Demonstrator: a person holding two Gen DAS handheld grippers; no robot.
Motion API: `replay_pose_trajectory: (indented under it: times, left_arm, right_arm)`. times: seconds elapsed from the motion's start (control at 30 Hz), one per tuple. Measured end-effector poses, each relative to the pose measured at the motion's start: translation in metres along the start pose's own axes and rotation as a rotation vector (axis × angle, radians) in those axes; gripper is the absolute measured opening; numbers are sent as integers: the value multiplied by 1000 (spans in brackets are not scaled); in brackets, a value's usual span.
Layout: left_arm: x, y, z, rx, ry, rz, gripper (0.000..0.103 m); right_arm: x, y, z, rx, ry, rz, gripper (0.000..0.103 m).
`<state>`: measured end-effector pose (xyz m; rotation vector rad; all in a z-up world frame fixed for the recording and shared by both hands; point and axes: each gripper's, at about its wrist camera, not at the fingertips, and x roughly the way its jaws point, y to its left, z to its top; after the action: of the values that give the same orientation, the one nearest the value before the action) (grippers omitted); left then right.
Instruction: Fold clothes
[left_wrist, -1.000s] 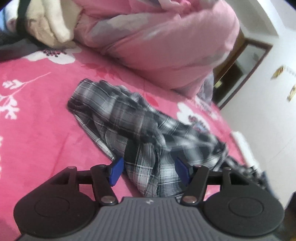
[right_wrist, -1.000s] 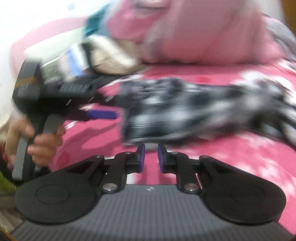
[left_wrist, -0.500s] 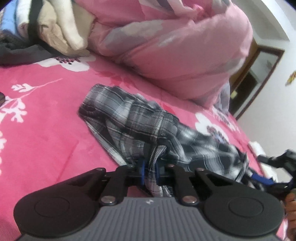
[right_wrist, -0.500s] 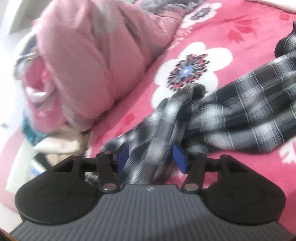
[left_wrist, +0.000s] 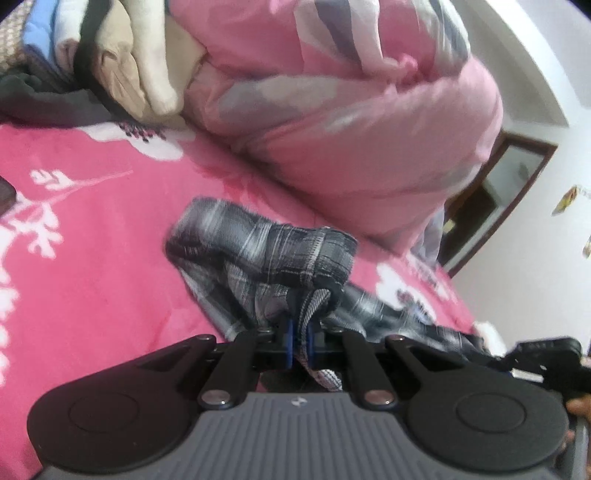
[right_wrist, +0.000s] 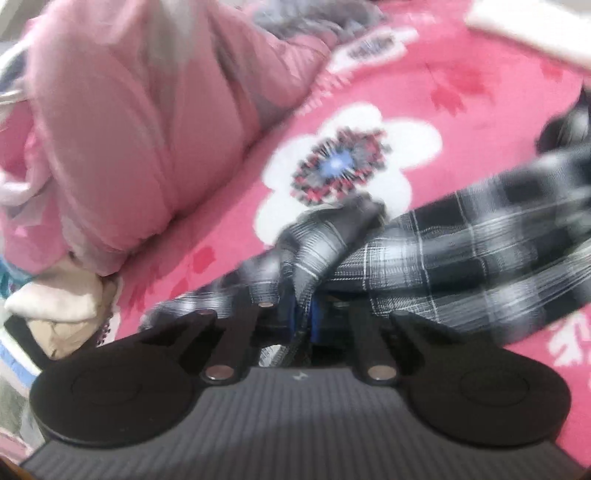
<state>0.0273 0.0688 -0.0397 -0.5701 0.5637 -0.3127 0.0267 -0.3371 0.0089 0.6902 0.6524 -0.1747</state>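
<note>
Both claws, left (left_wrist: 299, 343) and right (right_wrist: 303, 319), now clamped onto the plaid garment (left_wrist: 280, 254), previously apart.

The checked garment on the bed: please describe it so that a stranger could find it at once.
A bright pink bedcover with white flowers fills the scene, with a pale pink quilt heaped at its far side. In front of that quilt lies the crumpled checked garment, the only black, grey and white plaid cloth there.

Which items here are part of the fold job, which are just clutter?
Job: plaid shirt, pinched by left gripper; right gripper closing on it too.

Lying about: pink duvet, beige clothes, dark garment, floral bedspread.
</note>
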Motion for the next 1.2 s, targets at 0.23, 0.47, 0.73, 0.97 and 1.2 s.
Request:
replay_pose_trajectory:
  times: [0.23, 0.47, 0.73, 0.97, 1.2]
  left_arm:
    - [-25, 12, 21, -69, -49, -47, 7]
    - [-23, 22, 18, -86, 21, -19, 8]
    - [-18, 24, 12, -30, 24, 25, 10]
    - [-13, 29, 10, -22, 42, 43, 11]
    - [-9, 34, 10, -21, 67, 55, 23]
  right_arm:
    - [-65, 16, -26, -53, -3, 35, 5]
    - [-61, 7, -72, -235, 172, -161, 18]
    - [-118, 46, -77, -526, 0, -217, 34]
    - [-79, 102, -100, -633, 81, 65, 34]
    - [-17, 139, -112, -586, 216, 205, 31]
